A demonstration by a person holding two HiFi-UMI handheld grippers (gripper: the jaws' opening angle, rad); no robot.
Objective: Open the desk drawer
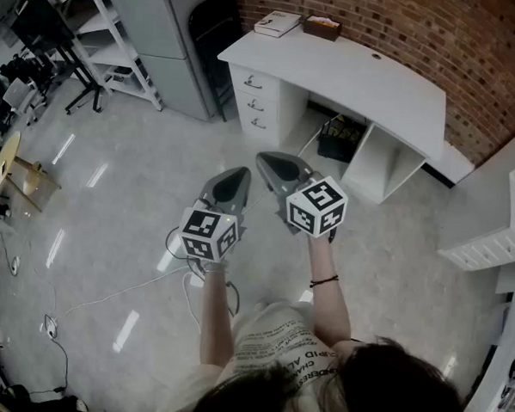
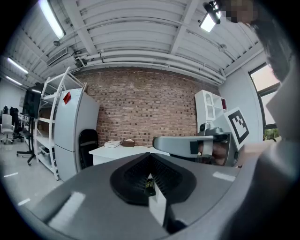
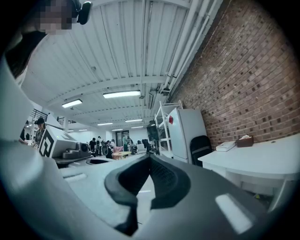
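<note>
Currently left hand-held gripper (image 1: 240, 174), right hand-held gripper (image 1: 264, 159): jaws together, empty, away from desk (image 1: 359, 73).

Open floor (image 1: 138, 177) up to the desk (image 1: 367, 77)
Nothing blocks the way to the drawers (image 1: 255, 102); a black chair (image 1: 213, 31) stands just left of them, a bin (image 1: 340, 139) sits under the desk, cables (image 1: 115, 295) trail near the person.

The desk (image 1: 367, 77) stands against the wall (image 1: 405, 28), with its drawers (image 1: 254, 99) at the left end.
</note>
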